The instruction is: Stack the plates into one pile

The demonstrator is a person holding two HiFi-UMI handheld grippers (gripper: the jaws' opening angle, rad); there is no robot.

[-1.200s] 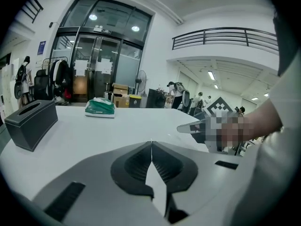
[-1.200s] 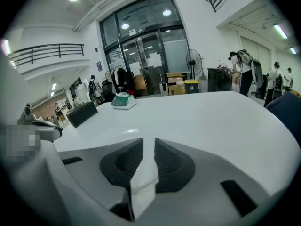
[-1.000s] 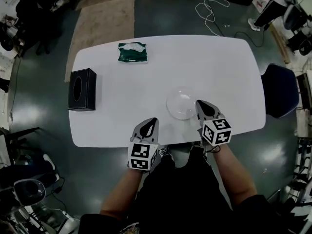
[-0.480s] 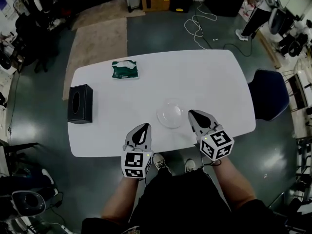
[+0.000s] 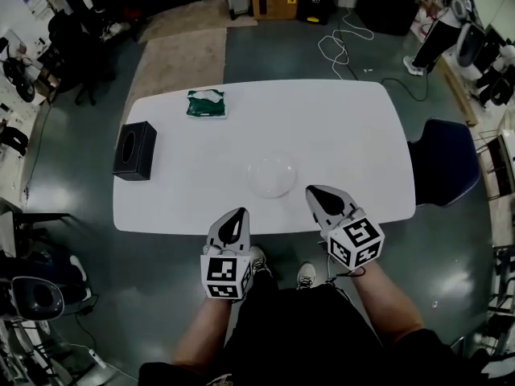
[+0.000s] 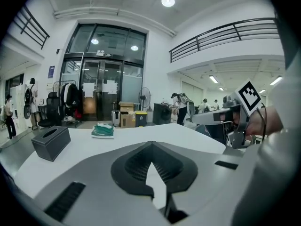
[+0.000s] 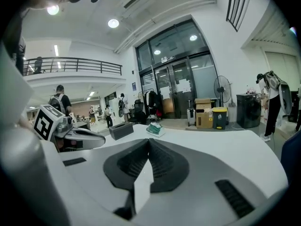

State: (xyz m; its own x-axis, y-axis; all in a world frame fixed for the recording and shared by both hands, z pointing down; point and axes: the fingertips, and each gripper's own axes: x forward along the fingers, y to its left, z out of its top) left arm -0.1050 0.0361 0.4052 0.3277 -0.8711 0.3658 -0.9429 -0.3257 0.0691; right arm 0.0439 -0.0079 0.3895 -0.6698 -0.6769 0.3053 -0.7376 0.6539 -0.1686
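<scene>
A clear glass plate pile (image 5: 272, 175) sits on the white table (image 5: 338, 127), a little in from its near edge. My left gripper (image 5: 235, 218) hangs at the near edge, left of the pile and apart from it, jaws shut with nothing in them. To the right of the pile, my right gripper (image 5: 315, 193) is raised over the near edge, also shut and empty. In the left gripper view the left gripper (image 6: 151, 145) has its jaws closed together and they hide the plates. The right gripper view shows the right gripper (image 7: 148, 141) the same way.
A black tissue box (image 5: 134, 151) stands at the table's left end and a green packet (image 5: 206, 103) lies at the far left. A dark blue chair (image 5: 441, 163) stands by the right end. Boxes, cables and people are on the floor beyond.
Both grippers have drawn back from the plate pile toward the person and risen, still shut. The right one no longer sits beside the plate's rim.
</scene>
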